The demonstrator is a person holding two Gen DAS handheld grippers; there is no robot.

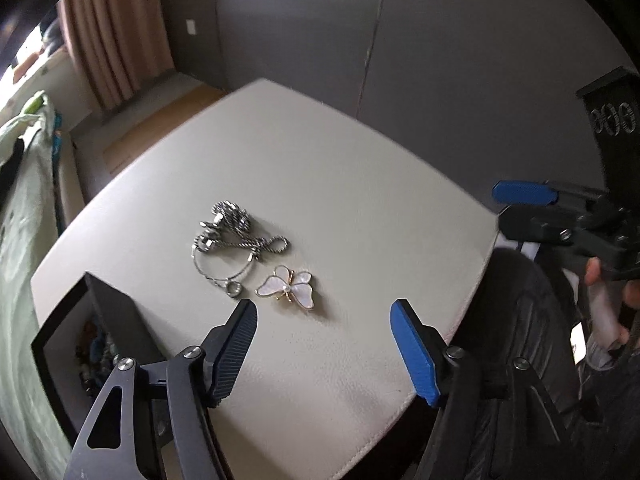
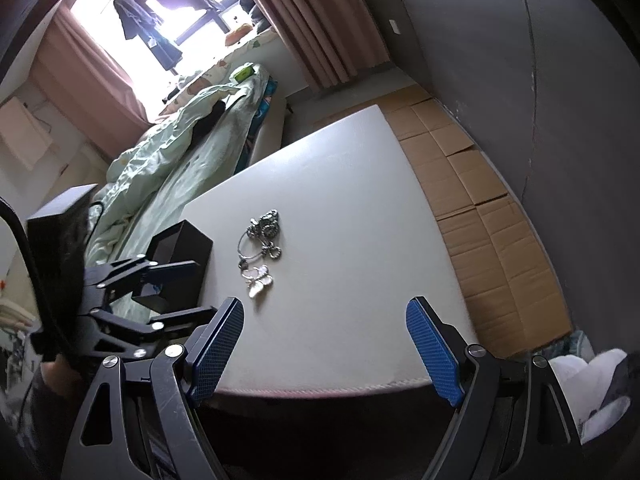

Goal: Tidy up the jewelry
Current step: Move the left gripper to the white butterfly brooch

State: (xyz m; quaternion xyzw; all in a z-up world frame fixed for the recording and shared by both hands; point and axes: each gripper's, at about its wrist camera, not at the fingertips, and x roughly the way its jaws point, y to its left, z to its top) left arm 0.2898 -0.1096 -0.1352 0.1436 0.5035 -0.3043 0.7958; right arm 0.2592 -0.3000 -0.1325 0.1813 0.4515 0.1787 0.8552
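While the left gripper [image 1: 323, 344] and right gripper [image 2: 325, 354] hover with fingers released and nothing between them, the butterfly brooch [image 1: 289, 288] lies mid-counter [image 1: 360, 200], just beside the silver chain [image 1: 232, 236].

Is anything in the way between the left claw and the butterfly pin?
No, nothing visible is. The left claw is open just short of the butterfly pin, with only bare white table between them. The silver chain pile lies beyond the pin, and the black box sits off to the side.
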